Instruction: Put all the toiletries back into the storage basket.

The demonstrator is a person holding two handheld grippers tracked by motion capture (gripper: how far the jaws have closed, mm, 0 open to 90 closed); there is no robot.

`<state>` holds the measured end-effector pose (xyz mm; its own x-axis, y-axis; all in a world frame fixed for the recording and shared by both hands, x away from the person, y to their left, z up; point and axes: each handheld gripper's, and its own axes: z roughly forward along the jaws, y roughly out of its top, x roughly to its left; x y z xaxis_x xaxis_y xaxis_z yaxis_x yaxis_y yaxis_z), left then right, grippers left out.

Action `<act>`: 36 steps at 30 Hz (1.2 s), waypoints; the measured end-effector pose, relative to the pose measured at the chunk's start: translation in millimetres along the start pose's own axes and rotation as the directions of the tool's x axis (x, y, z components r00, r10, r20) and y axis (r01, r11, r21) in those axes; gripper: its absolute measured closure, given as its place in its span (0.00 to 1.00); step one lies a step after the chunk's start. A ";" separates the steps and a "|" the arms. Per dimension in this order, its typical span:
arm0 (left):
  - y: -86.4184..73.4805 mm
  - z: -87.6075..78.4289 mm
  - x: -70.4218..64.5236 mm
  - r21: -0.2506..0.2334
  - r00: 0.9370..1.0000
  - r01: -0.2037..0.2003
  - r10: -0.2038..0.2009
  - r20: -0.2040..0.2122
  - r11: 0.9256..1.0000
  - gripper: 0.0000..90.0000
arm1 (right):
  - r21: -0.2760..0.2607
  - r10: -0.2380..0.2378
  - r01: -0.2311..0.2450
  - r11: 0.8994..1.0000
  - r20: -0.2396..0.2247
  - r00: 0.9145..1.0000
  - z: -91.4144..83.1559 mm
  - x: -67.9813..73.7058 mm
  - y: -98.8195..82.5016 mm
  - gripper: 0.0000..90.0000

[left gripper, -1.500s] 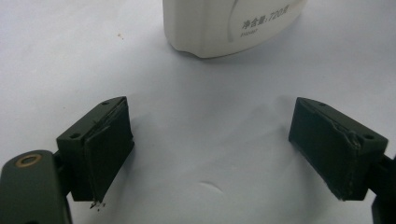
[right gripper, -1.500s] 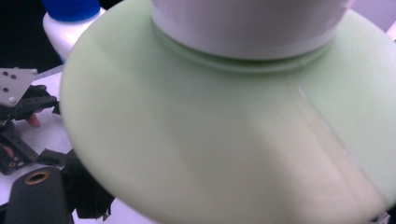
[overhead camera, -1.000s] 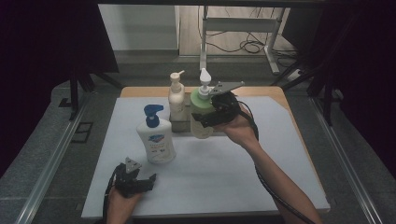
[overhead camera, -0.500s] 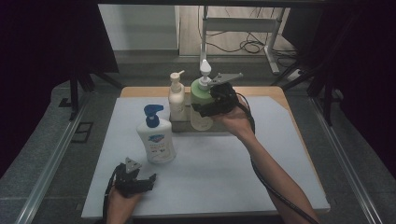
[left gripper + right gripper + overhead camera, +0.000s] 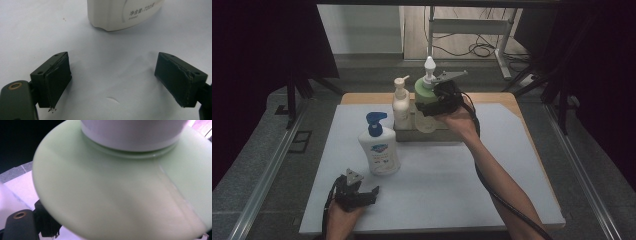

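My right gripper (image 5: 432, 107) is shut on a pale green pump bottle (image 5: 424, 94) with a white pump head, holding it upright over a low grey tray (image 5: 437, 136) at the back of the mat. In the right gripper view the green shoulder of the bottle (image 5: 120, 195) sits close in front, with one black finger (image 5: 47, 225) at its lower left. My left gripper (image 5: 371, 194) rests open on the mat at the front left, nothing between its jaws (image 5: 120, 82). It faces a white bottle with a blue pump (image 5: 378, 150), whose base (image 5: 120, 12) stands just ahead.
A small cream pump bottle (image 5: 400, 102) stands at the grey tray's left end. A white mat (image 5: 472, 195) covers the wooden table (image 5: 507, 97). Metal rails (image 5: 272, 165) run along both sides, and a cable trails from the right gripper down the forearm.
My right gripper has carried the green bottle a little farther back and slightly higher over the tray. The left gripper and the blue-pump bottle have stayed put.
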<state>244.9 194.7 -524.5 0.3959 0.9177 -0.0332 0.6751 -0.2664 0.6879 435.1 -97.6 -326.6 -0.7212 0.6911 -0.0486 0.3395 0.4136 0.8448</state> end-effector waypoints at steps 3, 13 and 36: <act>0.0 0.0 0.2 0.001 1.000 0.000 0.000 0.002 1.000 0.14 | -0.001 -0.003 0.003 1.000 0.008 1.000 3.9 -0.8 2.2 0.14; 0.0 0.0 0.1 0.000 1.000 0.000 0.000 0.001 1.000 0.14 | -0.001 -0.001 0.001 1.000 0.031 1.000 18.5 -4.6 5.0 0.14; 0.0 -0.2 0.1 0.003 1.000 0.000 0.000 0.000 1.000 0.14 | 0.036 0.011 -0.013 0.999 0.051 0.999 54.0 -13.0 -12.0 0.14</act>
<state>244.8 194.7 -524.4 0.3958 0.9177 -0.0336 0.6773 -0.2670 0.6856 473.0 -79.6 -364.9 -0.6858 0.7248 -0.0659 0.3708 0.4258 0.8254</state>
